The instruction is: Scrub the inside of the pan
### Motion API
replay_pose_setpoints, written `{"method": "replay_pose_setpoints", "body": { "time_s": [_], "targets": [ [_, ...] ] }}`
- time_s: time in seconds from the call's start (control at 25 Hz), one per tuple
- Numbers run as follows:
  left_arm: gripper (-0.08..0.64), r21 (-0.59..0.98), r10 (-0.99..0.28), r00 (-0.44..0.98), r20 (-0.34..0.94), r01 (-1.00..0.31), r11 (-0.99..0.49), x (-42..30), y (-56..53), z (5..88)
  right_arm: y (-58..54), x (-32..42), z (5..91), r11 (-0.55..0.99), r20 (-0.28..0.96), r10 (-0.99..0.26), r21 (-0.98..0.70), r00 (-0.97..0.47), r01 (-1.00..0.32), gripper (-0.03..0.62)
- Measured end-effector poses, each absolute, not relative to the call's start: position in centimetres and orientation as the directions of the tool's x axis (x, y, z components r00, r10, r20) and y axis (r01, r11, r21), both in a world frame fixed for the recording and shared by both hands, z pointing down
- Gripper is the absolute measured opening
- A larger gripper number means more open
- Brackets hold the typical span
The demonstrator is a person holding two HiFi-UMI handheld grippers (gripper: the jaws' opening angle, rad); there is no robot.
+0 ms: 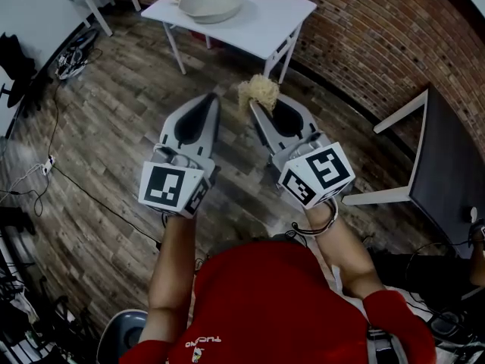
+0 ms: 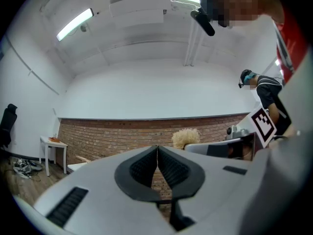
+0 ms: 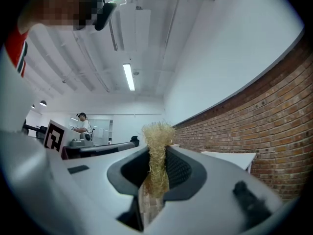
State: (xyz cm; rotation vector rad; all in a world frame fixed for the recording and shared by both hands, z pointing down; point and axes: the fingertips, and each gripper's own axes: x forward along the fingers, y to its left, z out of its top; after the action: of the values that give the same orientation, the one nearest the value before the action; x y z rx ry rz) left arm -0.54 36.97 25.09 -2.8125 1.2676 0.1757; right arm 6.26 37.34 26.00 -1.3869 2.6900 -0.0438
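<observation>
Your right tongs (image 1: 256, 106) pinch a frizzy, straw-coloured scrubber (image 1: 258, 92); left tongs (image 1: 211, 99) pressed together, empty. Round, shallow pan (image 1: 212, 3) sits on the white counter (image 1: 276, 14), well ahead of both.

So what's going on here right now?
A person stands back from the white table. The right hand-held gripper is shut on a straw-coloured scrubber; the left hand-held gripper is shut and empty. The pan sits untouched on the table ahead, so scrubbing has not started.
</observation>
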Motion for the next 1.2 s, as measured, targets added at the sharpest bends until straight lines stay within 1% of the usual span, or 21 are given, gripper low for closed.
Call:
{"method": "replay_pose_setpoints", "body": {
  "time_s": [0.56, 0.92, 1.2],
  "targets": [
    [0.015, 0.008, -0.740, 0.653, -0.163, -0.749, -0.663, -7.1, 35.3, 24.5, 35.2, 0.6, 25.5, 0.567, -0.087, -0.823, -0.043, -0.562, -0.823, 0.086],
    [0.015, 0.018, -0.732, 0.661, -0.168, -0.740, -0.672, -8.7, 33.0, 25.1, 33.4, -0.5, 26.0, 0.547, -0.077, -0.836, -0.039, -0.543, -0.836, 0.086],
    [0.015, 0.006, -0.740, 0.654, -0.160, -0.749, -0.663, -8.4, 28.2, 25.5, 28.5, 0.2, 26.6, 0.551, -0.083, -0.833, -0.049, -0.547, -0.833, 0.086]
  ]
}}
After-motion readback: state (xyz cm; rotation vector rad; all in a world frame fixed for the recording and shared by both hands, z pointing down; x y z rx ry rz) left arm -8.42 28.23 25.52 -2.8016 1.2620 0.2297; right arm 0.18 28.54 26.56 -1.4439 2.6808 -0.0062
